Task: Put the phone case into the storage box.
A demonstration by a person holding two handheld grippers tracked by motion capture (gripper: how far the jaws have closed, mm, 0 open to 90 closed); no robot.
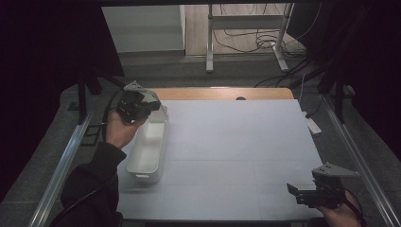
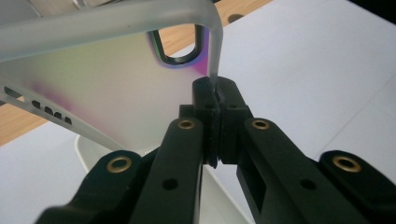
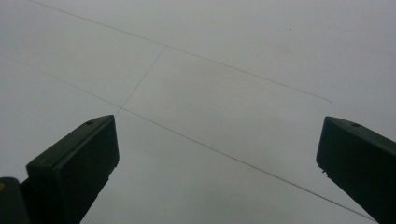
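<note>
A frosted, translucent phone case (image 2: pixel 116 93), thin and flexible with a rounded camera cut-out, hangs pinched by its edge in the left hand-held gripper (image 2: pixel 215 91), clenched tight above the far end of the white oblong bin (image 1: pixel 147 151) at the counter's (image 1: pixel 236 151) left edge, probably for dropping in. The right hand-held gripper (image 3: pixel 217 154) idles released over the near right corner.

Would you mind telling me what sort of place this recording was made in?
Probably a lab recording booth: a table under a white mat, dark curtains at both sides, loose cables on the floor behind, and handheld grippers, the left gripper pinching a frosted phone case.
</note>
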